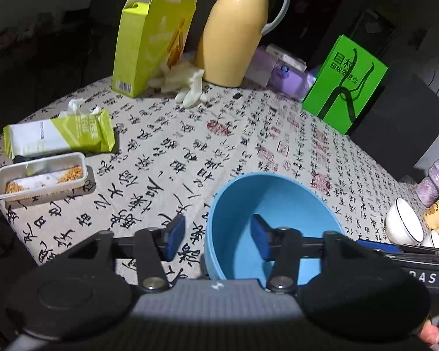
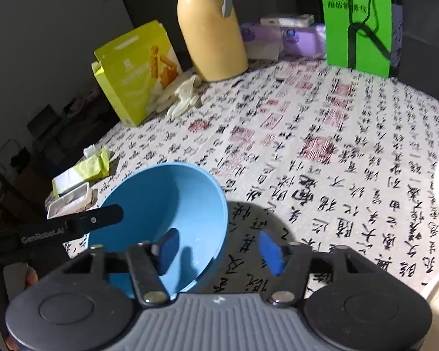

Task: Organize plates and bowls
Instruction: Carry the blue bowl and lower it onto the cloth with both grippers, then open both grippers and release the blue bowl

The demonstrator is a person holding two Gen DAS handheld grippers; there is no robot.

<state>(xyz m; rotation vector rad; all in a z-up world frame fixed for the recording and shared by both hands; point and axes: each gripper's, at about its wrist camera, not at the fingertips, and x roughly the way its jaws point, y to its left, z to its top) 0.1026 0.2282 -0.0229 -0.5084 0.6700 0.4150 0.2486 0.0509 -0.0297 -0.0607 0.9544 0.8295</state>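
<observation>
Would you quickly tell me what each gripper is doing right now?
Left gripper: open, straddling the blue bowl rim, not gripping.
Right gripper: open, straddling the opposite rim, not gripping.

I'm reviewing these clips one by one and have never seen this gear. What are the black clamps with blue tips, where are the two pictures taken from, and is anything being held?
No robot here: a person carries a hand-held gripper in each hand, and a fisheye camera on each looks forward along its two blue-padded fingers. One picture is from the left hand-held gripper, the other from the right hand-held gripper.

Both sit at a blue bowl on a tablecloth printed with calligraphy. Each straddles the bowl's rim, one pad inside and one outside, but the pads stand apart and do not press, so nothing is held.

Further back stand a yellow thermos jug, an opened yellow-green box and a green box. White bowls sit at the right edge.
</observation>
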